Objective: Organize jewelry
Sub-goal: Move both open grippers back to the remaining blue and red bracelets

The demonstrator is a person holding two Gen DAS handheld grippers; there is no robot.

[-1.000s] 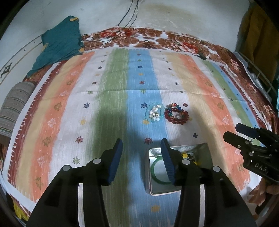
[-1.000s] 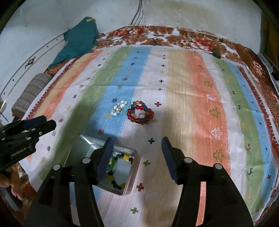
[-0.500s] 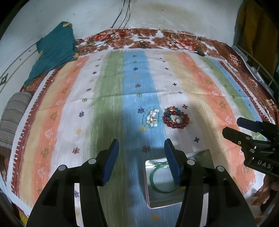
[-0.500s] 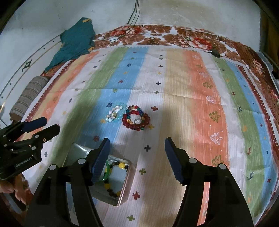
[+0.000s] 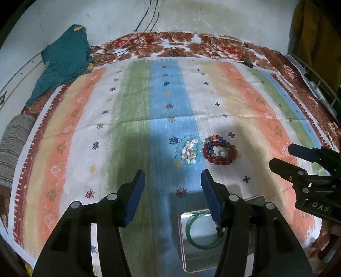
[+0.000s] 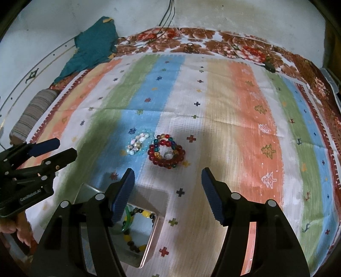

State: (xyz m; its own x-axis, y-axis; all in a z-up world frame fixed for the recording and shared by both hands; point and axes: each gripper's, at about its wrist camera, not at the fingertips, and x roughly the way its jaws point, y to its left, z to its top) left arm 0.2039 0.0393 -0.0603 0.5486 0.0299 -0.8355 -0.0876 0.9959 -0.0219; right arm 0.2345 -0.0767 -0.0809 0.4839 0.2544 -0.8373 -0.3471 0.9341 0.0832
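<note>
A red bead bracelet with coloured beads and a small ring inside it [image 5: 220, 151] [image 6: 166, 153] lies on the striped cloth. A pale blue bracelet holding shell beads [image 5: 189, 150] [image 6: 139, 143] lies just left of it. A shiny metal tin [image 5: 187, 247] [image 6: 147, 245] sits nearer me, holding a green bangle [image 5: 200, 232] [image 6: 127, 221] and a yellow-and-dark bead bracelet [image 6: 136, 243]. My left gripper [image 5: 172, 198] is open and empty, short of the bracelets. My right gripper [image 6: 168, 191] is open and empty, just short of the red bracelet.
The striped cloth [image 5: 136, 119] covers a floral bedsheet [image 5: 204, 44]. A teal garment [image 5: 61, 61] and a striped bolster [image 5: 12, 149] lie at the left. Cables [image 5: 149, 19] hang down the back wall. A wire rack [image 5: 315, 81] stands at the right.
Both grippers have moved forward toward the two bracelets, which now sit closer and lower in each view. The tin has slid further under the fingers. Both stay open.
</note>
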